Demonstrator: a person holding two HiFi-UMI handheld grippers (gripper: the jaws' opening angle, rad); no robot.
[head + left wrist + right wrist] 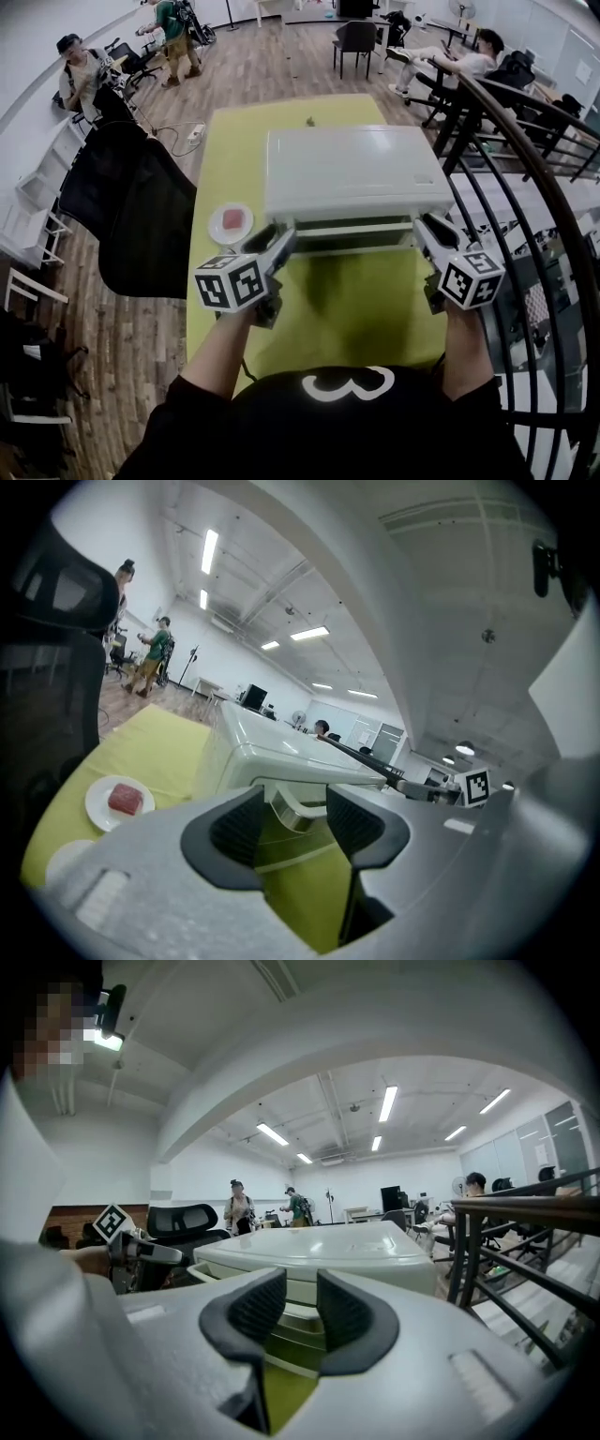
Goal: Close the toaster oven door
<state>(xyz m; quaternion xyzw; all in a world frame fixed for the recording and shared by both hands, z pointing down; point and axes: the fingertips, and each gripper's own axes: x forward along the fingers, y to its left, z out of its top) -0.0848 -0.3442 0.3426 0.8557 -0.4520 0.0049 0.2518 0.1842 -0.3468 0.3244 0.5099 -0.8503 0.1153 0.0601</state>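
Two empty grippers flanked the ajar toaster oven door: left gripper jaws wide, right gripper jaws narrow. Next step probably called for pushing it shut.

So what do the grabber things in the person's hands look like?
Both the left gripper and right gripper are pale grey plastic, each carrying a cube with black-and-white square markers. Their fingers have dark, ribbed pads. The person wears a black short-sleeved top with a white design.
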